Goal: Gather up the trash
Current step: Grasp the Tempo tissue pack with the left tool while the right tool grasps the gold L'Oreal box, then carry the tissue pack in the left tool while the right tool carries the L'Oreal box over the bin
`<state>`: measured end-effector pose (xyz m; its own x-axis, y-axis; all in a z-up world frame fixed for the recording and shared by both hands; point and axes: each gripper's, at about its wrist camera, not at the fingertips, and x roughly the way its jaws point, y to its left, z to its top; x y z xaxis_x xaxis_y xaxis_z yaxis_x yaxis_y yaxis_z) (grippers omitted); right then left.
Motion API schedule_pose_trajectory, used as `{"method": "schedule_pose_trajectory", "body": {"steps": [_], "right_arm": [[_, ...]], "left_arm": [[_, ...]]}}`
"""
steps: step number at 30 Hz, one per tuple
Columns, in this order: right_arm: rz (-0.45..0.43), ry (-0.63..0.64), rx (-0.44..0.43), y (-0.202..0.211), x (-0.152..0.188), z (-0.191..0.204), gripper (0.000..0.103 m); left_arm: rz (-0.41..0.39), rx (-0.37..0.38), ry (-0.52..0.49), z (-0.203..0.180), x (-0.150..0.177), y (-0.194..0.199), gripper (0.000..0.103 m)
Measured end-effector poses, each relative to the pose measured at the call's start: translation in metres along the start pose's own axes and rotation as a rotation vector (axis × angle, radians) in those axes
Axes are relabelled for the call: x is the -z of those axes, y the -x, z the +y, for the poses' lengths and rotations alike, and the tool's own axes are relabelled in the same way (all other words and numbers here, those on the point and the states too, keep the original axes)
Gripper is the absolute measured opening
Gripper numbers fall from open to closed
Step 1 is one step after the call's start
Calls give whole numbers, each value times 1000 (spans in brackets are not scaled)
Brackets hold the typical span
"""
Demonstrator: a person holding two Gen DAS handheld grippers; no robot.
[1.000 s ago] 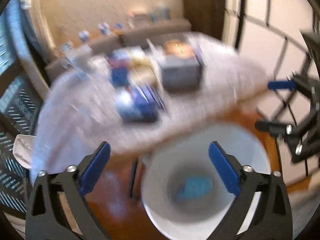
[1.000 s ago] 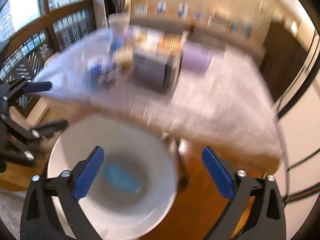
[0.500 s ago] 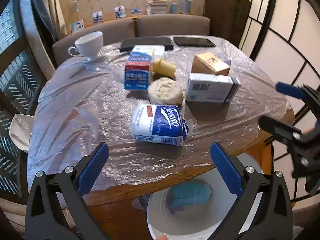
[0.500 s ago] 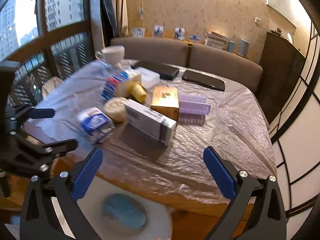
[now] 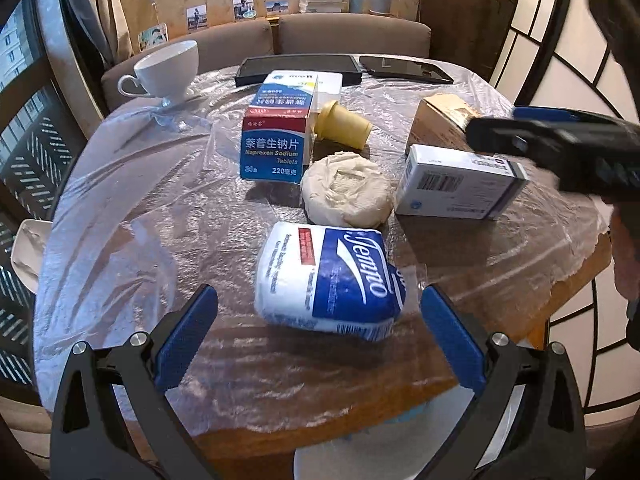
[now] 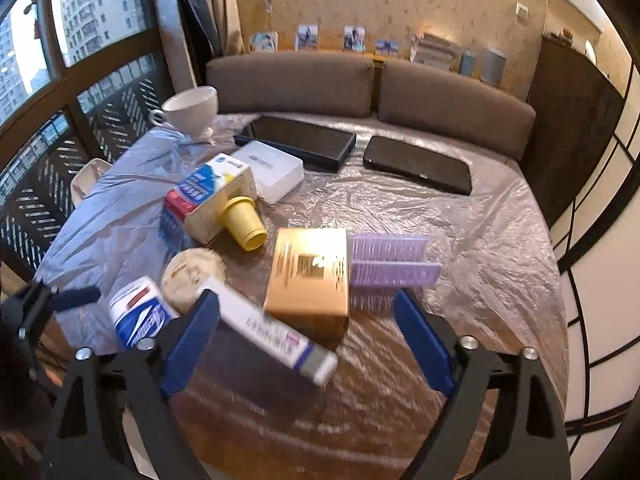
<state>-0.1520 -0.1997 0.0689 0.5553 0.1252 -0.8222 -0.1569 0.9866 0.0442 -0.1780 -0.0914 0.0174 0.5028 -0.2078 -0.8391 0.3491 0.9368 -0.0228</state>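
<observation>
Now both grippers have swung up from the white bin [image 5: 360,452] to the table. Left gripper [image 5: 318,334], open, faces the tissue pack [image 5: 328,280] at twelve o'clock; right gripper [image 6: 306,344], open, nears the white box [image 6: 268,328]

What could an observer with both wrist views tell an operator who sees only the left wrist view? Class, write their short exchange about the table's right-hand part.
Operator: The right gripper blurs across my picture. What lies past the tan box?
Observer: A purple ridged plastic piece lies against that box's side, hidden from you.
Operator: Is the right gripper open?
Observer: Yes, wide open. The long white box shows between its fingers, close to its left one.
</observation>
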Motion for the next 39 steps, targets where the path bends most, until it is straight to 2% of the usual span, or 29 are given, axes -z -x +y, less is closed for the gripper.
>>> {"method": "schedule_pose_trajectory", "body": {"steps": [2, 5, 7, 9, 12, 18, 29, 39], "right_arm": [[41, -22, -13, -15, -8, -2, 72], [84, -56, -38, -30, -13, -6, 64], [102, -76, -51, -37, -14, -8, 58], [112, -90, -64, -41, -16, -10, 52], [108, -87, -89, -42, -17, -10, 51], [55, -103, -100, -28, -19, -14, 50], [-65, -104, -156, 33, -12, -14, 50], [-70, -75, -205, 68, 18, -3, 50]], "left_arm": [[7, 13, 1, -1, -1, -4, 100], [14, 8, -14, -2, 0, -9, 90], [12, 6, -23, -3, 0, -11, 77], [7, 5, -36, -3, -1, -11, 69], [2, 7, -32, -2, -3, -10, 59], [-15, 14, -8, 2, -3, -5, 58], [-27, 38, 12, 8, -2, 5, 57], [-25, 39, -1, 6, 2, 10, 58]]}}
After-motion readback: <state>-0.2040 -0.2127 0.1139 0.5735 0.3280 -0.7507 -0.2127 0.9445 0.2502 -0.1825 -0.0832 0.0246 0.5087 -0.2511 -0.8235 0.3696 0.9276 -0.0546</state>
